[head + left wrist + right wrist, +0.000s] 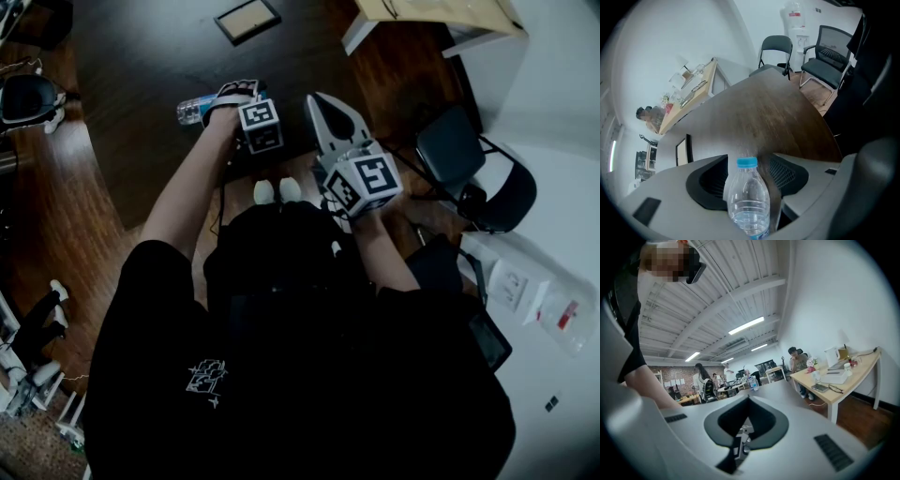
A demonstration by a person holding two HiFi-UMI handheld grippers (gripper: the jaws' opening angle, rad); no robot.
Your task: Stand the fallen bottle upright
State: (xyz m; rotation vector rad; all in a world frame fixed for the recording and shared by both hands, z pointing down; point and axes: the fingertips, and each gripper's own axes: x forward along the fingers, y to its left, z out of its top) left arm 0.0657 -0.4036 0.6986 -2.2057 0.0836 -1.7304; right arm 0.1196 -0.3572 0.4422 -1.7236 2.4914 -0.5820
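Left gripper (pixel 225 97) jaws apart — bottle (pixel 749 201) between

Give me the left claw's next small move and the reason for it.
Probably close the left claw on the clear plastic bottle with the blue cap. Its jaws stand open on either side of the bottle's body without pressing it, and the bottle lies on its side on the dark wooden table, so a grip likely comes before any tipping upright.
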